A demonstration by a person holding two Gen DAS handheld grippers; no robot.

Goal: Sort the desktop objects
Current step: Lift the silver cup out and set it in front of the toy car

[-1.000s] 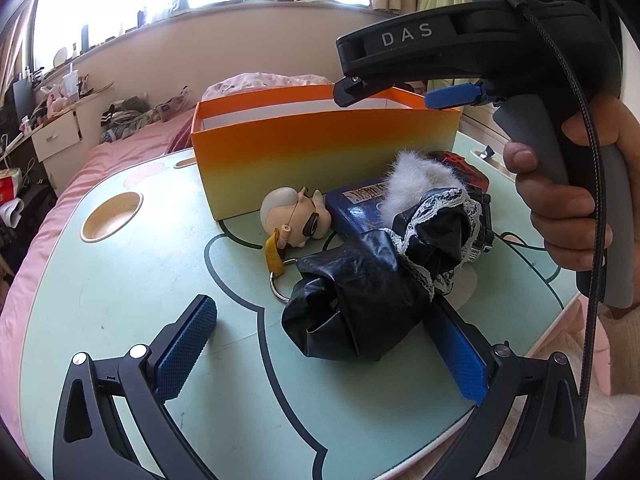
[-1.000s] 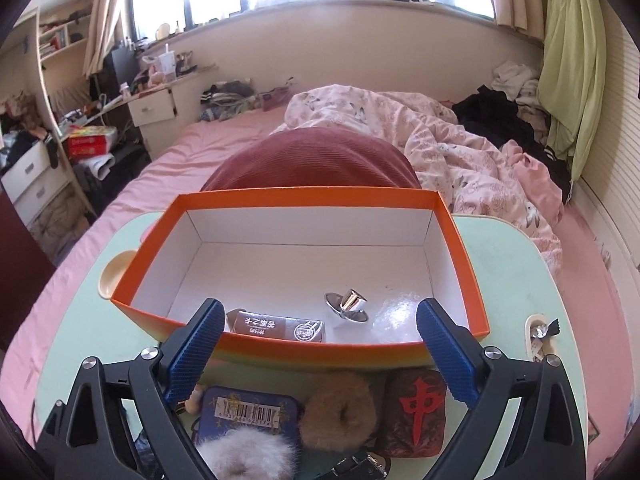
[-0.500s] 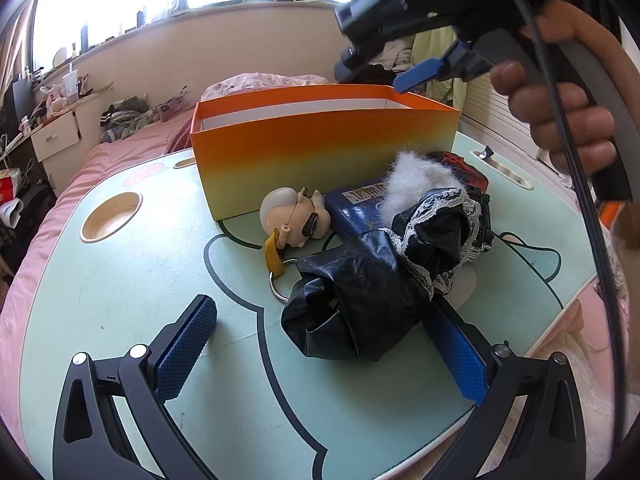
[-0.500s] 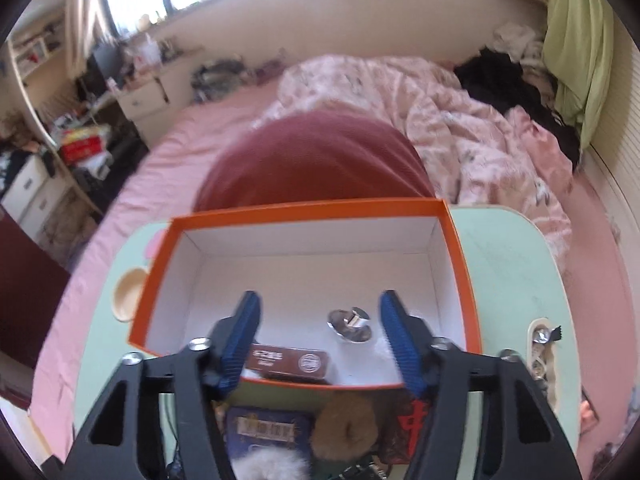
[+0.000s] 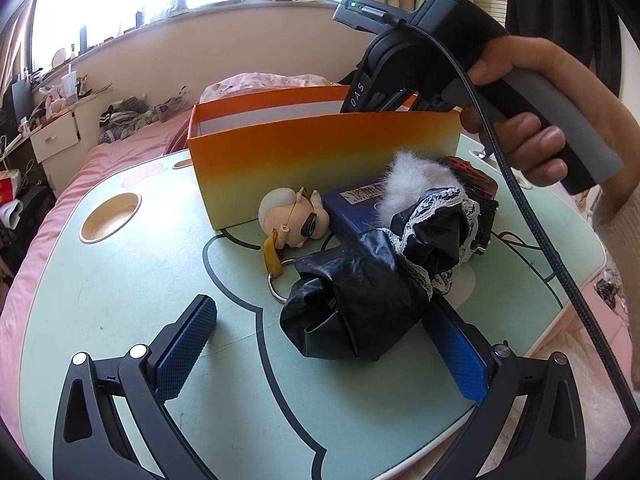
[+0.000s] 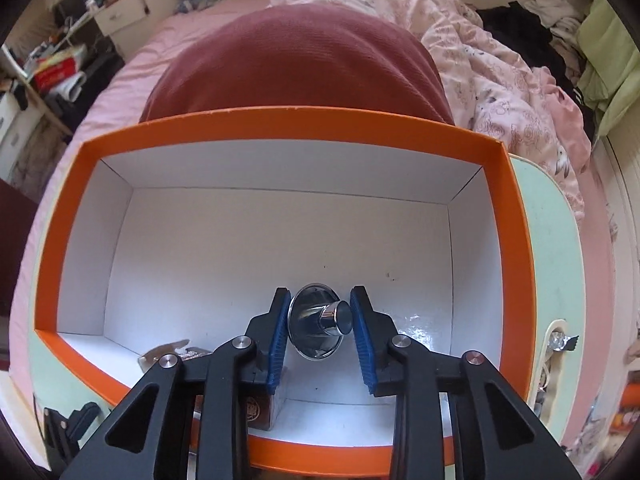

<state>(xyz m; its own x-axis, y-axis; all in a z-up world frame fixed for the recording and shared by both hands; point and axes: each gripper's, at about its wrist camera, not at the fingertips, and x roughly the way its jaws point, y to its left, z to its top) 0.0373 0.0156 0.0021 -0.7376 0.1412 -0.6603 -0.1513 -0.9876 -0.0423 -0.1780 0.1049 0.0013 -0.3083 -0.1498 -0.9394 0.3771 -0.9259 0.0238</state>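
Object: we see a shiny chrome metal knob [image 6: 320, 322] with flared disc base, inside the orange cardboard box [image 6: 280, 120] on the counter [image 5: 120, 280].
Right gripper [image 6: 320, 336]: its 2 fingers are closing around the knob.
Left gripper [image 5: 320, 352]: fingers spread, empty.
Handling: we judge it rigid, slippery; grip the stem.

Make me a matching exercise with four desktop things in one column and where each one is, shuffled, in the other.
1 chrome knob
2 doll head keychain
3 black lace-trimmed cloth
4 white fur pompom

a beside the left gripper's right finger
b atop the blue tin
c inside the orange box, between the right gripper's closing jaws
d on the table before the box

1-c, 2-d, 3-a, 4-b
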